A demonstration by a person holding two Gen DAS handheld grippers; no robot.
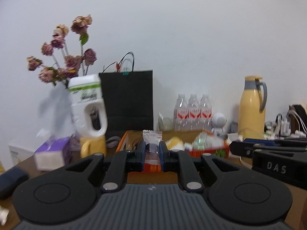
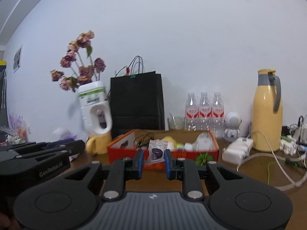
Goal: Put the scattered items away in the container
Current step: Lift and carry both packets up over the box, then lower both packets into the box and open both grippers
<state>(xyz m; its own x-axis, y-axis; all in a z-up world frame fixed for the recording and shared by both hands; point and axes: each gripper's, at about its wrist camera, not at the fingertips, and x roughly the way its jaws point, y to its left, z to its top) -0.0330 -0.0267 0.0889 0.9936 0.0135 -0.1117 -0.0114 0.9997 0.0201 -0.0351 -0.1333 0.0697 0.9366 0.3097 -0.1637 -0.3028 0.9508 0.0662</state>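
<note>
An open orange cardboard box point(image 2: 191, 154) sits mid-table and holds several small items; it also shows in the left wrist view point(image 1: 209, 150). My left gripper point(image 1: 152, 149) is shut on a small clear snack packet point(image 1: 152, 137), held upright in front of the box. My right gripper point(image 2: 153, 154) is shut on a small zip bag with a dark round item point(image 2: 156, 150), held just before the box's front wall. The other gripper shows at the right in the left wrist view point(image 1: 268, 149) and at the left in the right wrist view point(image 2: 38, 153).
Behind the box stand a black paper bag point(image 2: 137, 101), three water bottles point(image 2: 204, 111), a yellow thermos point(image 2: 267, 111), a white astronaut figure point(image 2: 232, 124), a white jug with flowers point(image 2: 96, 107) on a yellow mug point(image 2: 98, 142). A tissue pack point(image 1: 51, 153) lies left; white adapter point(image 2: 238, 149) and cables right.
</note>
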